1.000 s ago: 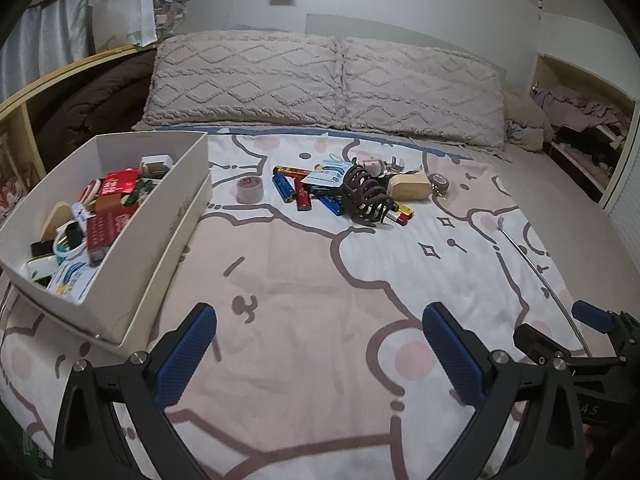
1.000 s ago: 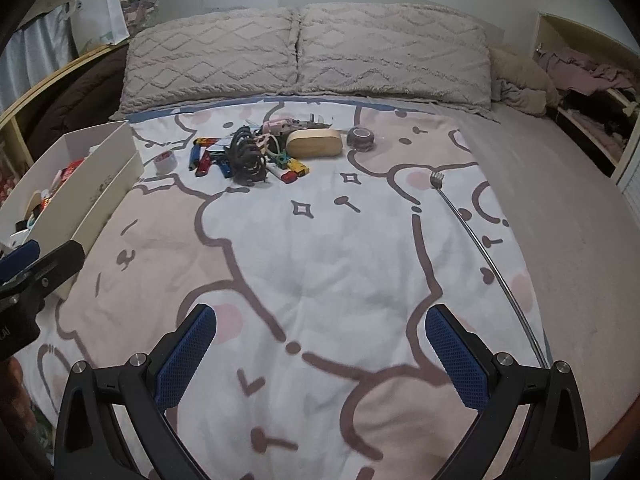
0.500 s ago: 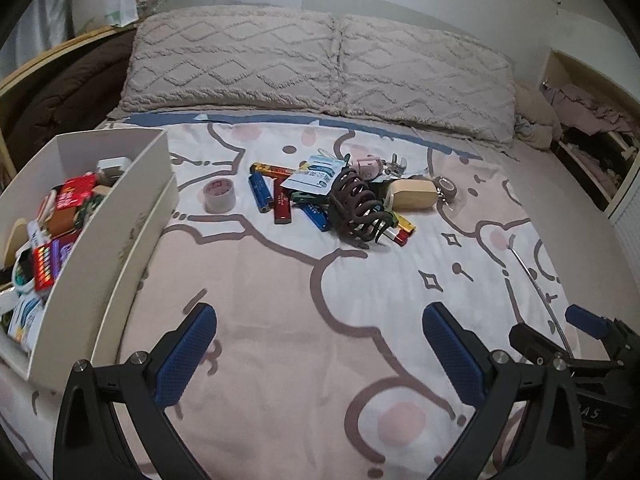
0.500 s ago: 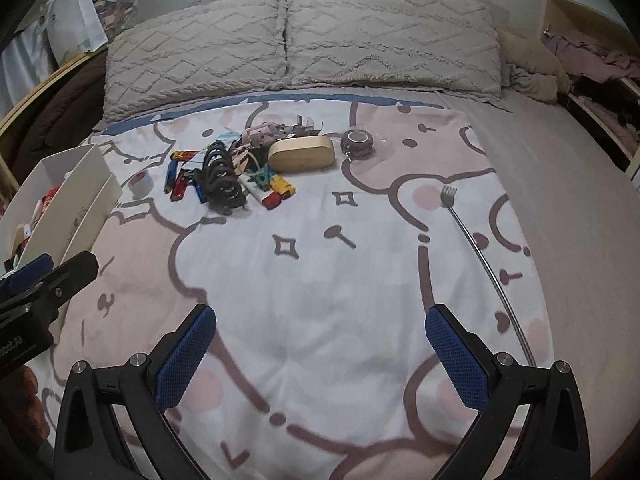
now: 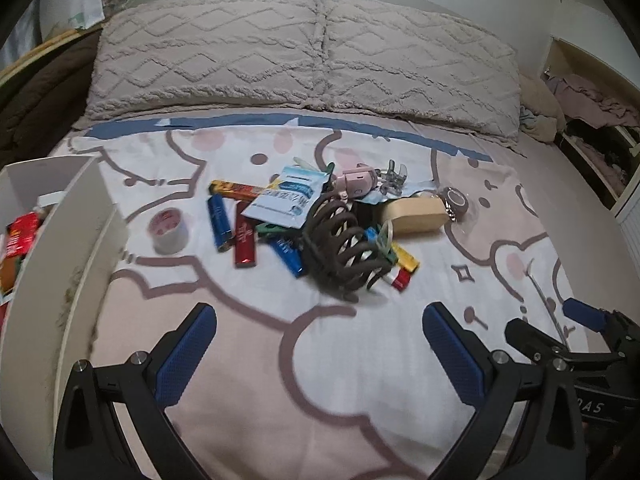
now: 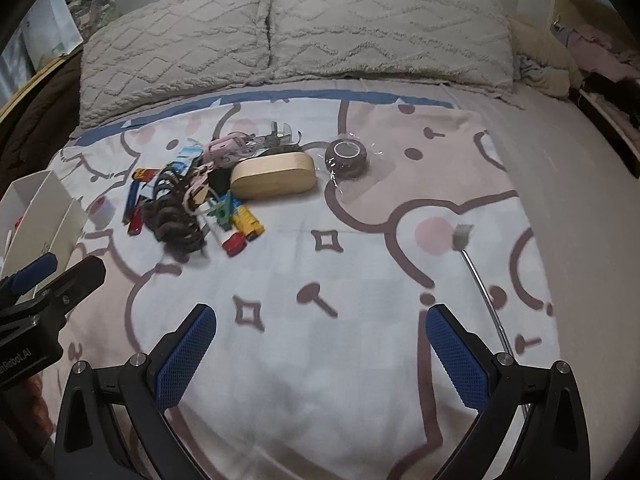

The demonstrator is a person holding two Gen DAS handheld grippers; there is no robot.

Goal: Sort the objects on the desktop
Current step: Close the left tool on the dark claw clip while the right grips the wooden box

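Both grippers, left (image 5: 320, 344) and right (image 6: 320, 346), spread wide, empty; we have closed on clutter pile, hair claw (image 5: 342, 236) now nearest; white box (image 5: 60, 240) slid left.

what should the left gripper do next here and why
Probably ease the left gripper forward toward the brown hair claw. Its fingers are open and empty, and the claw is the nearest item, at the front of the pile, with bare bedspread between.
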